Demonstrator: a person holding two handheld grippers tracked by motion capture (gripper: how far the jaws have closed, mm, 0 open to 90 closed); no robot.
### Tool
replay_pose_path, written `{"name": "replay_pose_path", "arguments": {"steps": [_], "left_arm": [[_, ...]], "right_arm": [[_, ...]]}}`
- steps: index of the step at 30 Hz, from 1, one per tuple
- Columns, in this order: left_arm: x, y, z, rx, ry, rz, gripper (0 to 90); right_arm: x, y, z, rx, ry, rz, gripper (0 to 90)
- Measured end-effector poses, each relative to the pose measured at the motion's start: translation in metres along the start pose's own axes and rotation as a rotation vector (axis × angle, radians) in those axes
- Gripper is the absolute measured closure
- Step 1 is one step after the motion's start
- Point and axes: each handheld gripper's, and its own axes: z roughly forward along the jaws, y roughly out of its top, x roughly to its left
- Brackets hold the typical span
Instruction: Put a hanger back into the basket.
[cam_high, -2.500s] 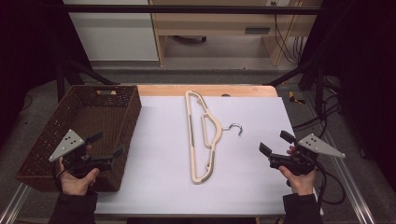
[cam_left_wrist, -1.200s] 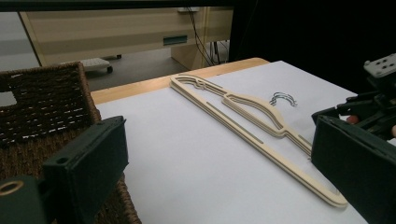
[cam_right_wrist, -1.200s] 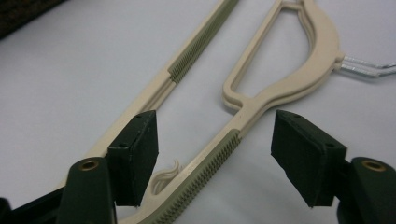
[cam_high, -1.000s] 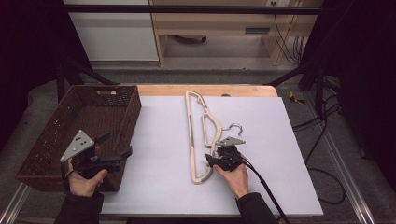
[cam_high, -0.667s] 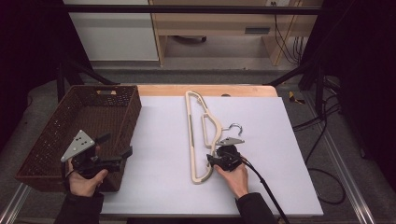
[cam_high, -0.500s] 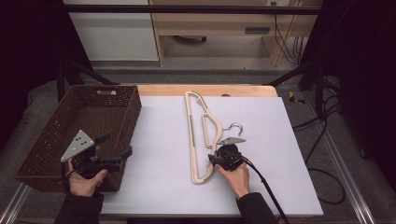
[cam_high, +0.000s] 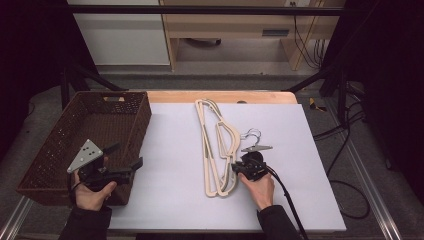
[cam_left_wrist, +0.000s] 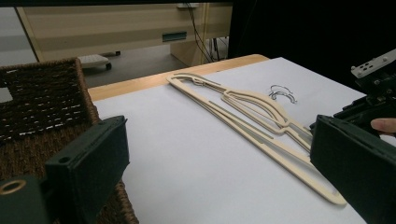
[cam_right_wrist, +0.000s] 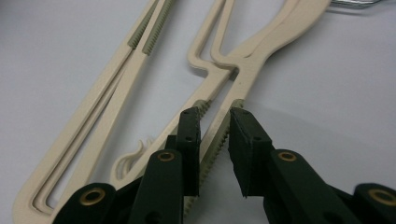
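Hands enter from the near table edge. The right hand (cam_high: 260, 187) lies low on the white table (cam_high: 170, 165), its right gripper (cam_high: 239, 169) level and pointing left at the hangers (cam_high: 215, 145). In the right gripper view the right gripper (cam_right_wrist: 214, 126) straddles the toothed arm of the nearer hanger; the jaws have just been closing and stand narrow, with a slim gap showing on each side of the arm, so the pads do not visibly press on it. The left hand (cam_high: 92, 192) holds the left gripper (cam_high: 127, 157) above the near right corner of the basket (cam_high: 45, 150), jaws wide and holding nothing; the left gripper (cam_left_wrist: 219, 154) looks along the table toward the hangers.

Hidden or unclear: the hangers lie stacked, and their count cannot be told with certainty. The wire hook (cam_high: 252, 135) shows beside the right gripper's grey plate (cam_high: 256, 148), which covers part of the hanger neck. The basket's near wall is cut off behind the left hand.

Edges and room: the hangers lie lengthwise at mid-table, one end near the far wooden edge (cam_high: 220, 96), the other just left of the right hand. Bare table lies between hangers and basket, and to the right of the right hand. The basket stands at the table's left edge.
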Motion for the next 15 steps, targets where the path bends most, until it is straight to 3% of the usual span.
{"name": "replay_pose_path", "arguments": {"steps": [5,7,15], "left_arm": [[-0.0003,-0.0002,0.0006,-0.001,0.0,-0.004,4.4],[-0.0003,-0.0001,0.0005,-0.003,0.0,-0.005,4.5],[-0.0014,0.0,0.0013,0.005,0.001,0.002,4.5]], "right_arm": [[-0.0033,0.0,-0.0028,0.002,-0.032,-0.004,75.1],[-0.0044,0.0001,-0.004,-0.004,-0.061,-0.014,67.7],[-0.0007,-0.0023,0.004,0.024,-0.061,-0.017,69.6]]}}
